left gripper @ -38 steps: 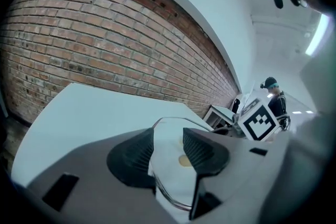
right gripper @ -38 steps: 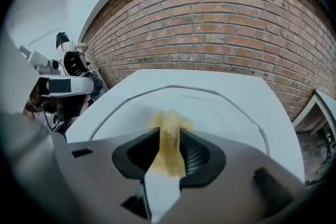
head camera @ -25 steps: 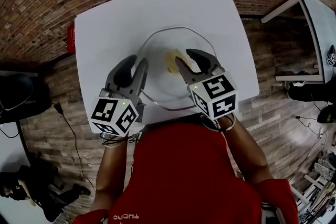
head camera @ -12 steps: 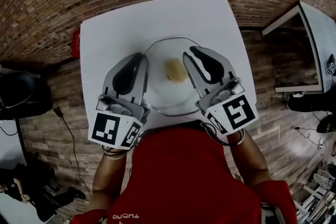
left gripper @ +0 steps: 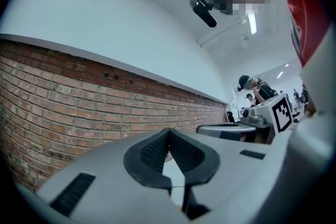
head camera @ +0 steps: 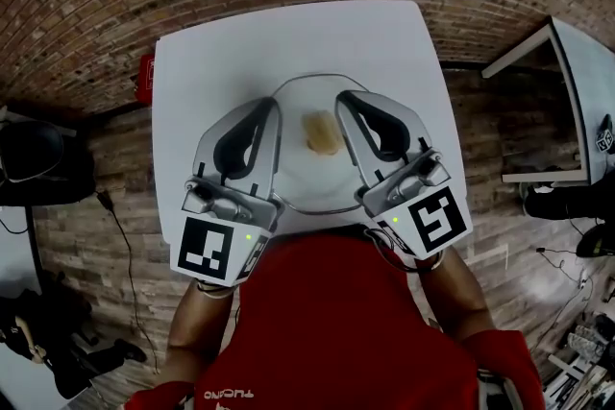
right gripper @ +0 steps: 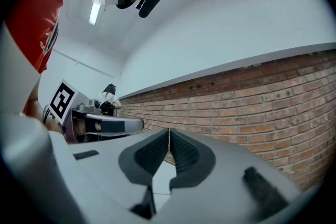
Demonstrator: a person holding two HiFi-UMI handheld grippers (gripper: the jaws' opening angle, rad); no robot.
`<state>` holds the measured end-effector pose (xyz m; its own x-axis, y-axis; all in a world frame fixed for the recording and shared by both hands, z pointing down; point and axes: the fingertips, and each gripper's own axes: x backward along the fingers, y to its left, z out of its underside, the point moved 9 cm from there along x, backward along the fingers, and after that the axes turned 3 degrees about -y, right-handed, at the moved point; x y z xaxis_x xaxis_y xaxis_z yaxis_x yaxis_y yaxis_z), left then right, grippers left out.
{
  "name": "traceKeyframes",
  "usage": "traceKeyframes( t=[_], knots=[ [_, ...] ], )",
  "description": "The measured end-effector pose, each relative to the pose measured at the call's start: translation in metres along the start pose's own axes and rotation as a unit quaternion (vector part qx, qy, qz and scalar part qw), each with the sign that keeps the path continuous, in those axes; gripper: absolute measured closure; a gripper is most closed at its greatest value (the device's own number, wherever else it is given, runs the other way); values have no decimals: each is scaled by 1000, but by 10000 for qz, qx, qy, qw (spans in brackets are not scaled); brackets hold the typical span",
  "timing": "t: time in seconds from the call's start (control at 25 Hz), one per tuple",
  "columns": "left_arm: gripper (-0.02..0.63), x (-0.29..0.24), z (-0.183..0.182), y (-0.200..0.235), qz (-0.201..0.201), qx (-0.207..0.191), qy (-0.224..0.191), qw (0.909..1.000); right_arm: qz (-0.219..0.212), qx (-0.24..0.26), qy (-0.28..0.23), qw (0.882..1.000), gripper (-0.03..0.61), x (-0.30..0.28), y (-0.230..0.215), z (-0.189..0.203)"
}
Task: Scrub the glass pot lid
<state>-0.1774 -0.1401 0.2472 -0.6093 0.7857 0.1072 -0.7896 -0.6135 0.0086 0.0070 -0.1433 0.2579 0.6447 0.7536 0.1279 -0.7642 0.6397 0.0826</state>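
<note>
The glass pot lid [head camera: 312, 178] lies flat on the white table [head camera: 221, 62], with a yellowish sponge [head camera: 321, 131] resting on its middle. My left gripper [head camera: 273, 106] hangs above the lid's left side, my right gripper [head camera: 342, 101] above its right side. Both have just been closing and now stand shut with nothing between their pads. In the left gripper view the left gripper [left gripper: 169, 131] points level at a brick wall, jaws meeting at the tips. The right gripper [right gripper: 169, 132] looks the same in its own view. Neither gripper view shows the lid.
A brick floor surrounds the table. A red object [head camera: 145, 77] sits by the table's left edge. Another white table [head camera: 567, 62] stands at the right, dark gear [head camera: 29, 158] at the left. People stand far off in the left gripper view.
Both grippers rose from the lid toward the camera and turned level. Their jaws went from wide open around the lid and sponge to shut and empty.
</note>
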Motion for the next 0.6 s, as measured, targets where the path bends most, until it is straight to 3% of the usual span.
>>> traceKeyframes(
  t=[0.6],
  knots=[
    [597, -4, 5, 3, -120, 26, 45, 9999, -127, -39, 97, 9999, 549, -12, -1, 5]
  ],
)
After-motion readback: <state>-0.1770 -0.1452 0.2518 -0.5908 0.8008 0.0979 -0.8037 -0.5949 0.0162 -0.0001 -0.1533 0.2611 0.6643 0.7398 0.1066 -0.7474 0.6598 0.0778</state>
